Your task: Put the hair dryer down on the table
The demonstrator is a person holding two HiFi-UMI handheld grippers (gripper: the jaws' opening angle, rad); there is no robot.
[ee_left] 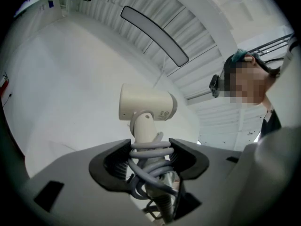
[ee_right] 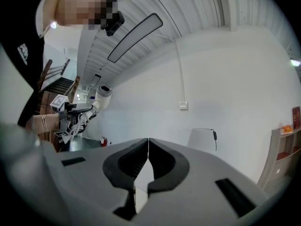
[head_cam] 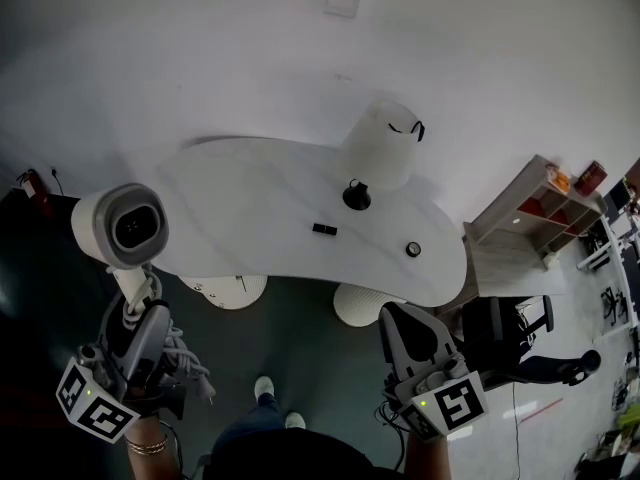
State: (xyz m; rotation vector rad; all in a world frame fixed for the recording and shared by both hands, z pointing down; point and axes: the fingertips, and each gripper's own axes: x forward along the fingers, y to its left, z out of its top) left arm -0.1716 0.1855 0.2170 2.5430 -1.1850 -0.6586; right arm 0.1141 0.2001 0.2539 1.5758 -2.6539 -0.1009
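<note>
Holding the hair dryer (head_cam: 120, 226) upright by its handle, head uppermost, well short of the table (head_cam: 250, 183) and out over dark floor. Clamped in the left gripper (ee_left: 149, 147), jaws closed partway onto the handle through loops of grey cord (ee_left: 150, 168) wound round it, so biting on coils, not bare plastic. Likely to slip or twist for that reason: could roll on the loops and tip the heavy head over, or shed a loop at release, snag a jaw and drag the dryer back off the edge. Worth lowering onto open tabletop, in from the curved near rim and away from the black round object (head_cam: 356, 196), the small black block (head_cam: 324, 230) and the small disc (head_cam: 413, 249); otherwise apt to knock one of them or land half over the rim. Shut tight on nothing, right gripper (ee_right: 148, 149) low at the person's right, near the office chair (head_cam: 515, 333), offering no support in a slip.
</note>
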